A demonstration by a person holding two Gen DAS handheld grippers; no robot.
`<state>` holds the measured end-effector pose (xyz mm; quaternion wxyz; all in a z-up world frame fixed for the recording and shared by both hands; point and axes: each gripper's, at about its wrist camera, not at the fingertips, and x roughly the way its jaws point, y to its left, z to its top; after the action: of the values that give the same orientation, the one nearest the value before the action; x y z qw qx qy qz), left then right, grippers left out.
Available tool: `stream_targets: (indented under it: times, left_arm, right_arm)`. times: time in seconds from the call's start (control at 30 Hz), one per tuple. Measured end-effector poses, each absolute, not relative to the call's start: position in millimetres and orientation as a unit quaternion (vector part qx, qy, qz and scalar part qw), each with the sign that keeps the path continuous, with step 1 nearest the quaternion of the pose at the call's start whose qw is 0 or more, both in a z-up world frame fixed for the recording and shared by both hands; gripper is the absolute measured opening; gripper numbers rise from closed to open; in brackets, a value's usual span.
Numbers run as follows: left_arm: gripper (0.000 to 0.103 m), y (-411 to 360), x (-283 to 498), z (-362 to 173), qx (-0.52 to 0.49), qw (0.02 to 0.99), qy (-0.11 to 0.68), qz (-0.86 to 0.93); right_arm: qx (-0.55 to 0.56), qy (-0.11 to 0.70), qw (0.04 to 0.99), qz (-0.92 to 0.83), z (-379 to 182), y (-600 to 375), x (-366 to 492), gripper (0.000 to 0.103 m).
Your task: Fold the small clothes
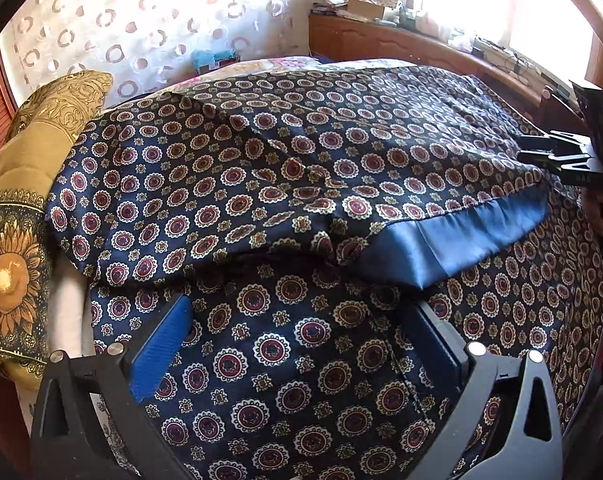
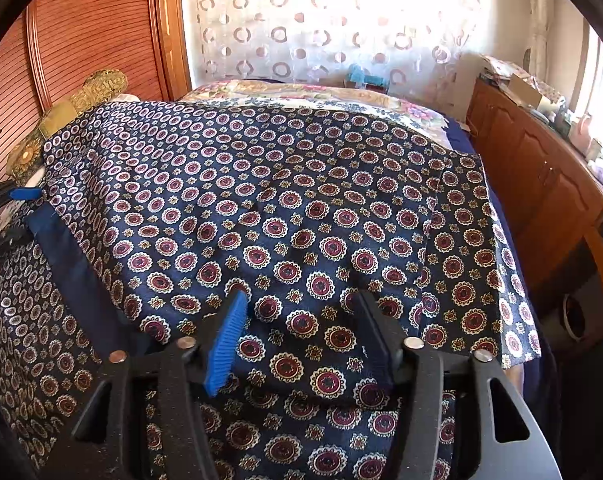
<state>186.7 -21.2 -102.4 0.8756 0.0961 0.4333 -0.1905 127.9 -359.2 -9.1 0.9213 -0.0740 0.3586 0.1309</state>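
A navy garment point(image 1: 281, 168) with red-and-cream medallions lies spread on the bed, its upper layer folded over so that a plain blue inner band point(image 1: 453, 240) shows along the fold's edge. My left gripper point(image 1: 299, 304) hovers open and wide over the lower layer, with nothing pinched. The right gripper point(image 1: 561, 160) shows at the far right edge of the fold. In the right wrist view the same garment point(image 2: 281, 200) fills the bed. My right gripper point(image 2: 301, 298) stands open, a folded edge of the cloth lying loose between its fingers. The left gripper point(image 2: 5, 208) sits at the left edge by the blue band point(image 2: 69, 264).
A yellow sunflower pillow point(image 1: 17, 240) lies along the bed's left side, against a wooden wardrobe door point(image 2: 81, 40). A wooden cabinet point(image 2: 541, 184) cluttered with small items runs along the right. A floral bedspread point(image 2: 301, 96) and a patterned curtain point(image 2: 321, 20) lie beyond.
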Motion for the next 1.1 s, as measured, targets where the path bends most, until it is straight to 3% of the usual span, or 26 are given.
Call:
stream_targets:
  times: [0.2,0.53,0.8,0.97,1.1]
  left_arm:
    - [0.103,-21,188,-102,0.095,0.875,0.434,-0.191]
    - [0.101,-15,183,-100,0.092,0.87,0.447,-0.185]
    - [0.078,40,177,-57,0.029,0.904,0.401,-0.146]
    - [0.051,72,185,-40,0.019,0.919,0.384,-0.086]
    - [0.045,72,200,-49,0.05,0.913,0.4,-0.065]
  right_arm:
    - [-0.082,0.359,0.92,0.137,-15,-356,128,0.071]
    - [-0.081,0.359,0.92,0.137,-25,-336,143,0.073]
    - [-0.08,0.358,0.92,0.137,-27,-331,145,0.073]
    - [-0.08,0.358,0.92,0.137,-27,-332,145,0.073]
    - [-0.08,0.358,0.92,0.137,-28,-332,145,0.073]
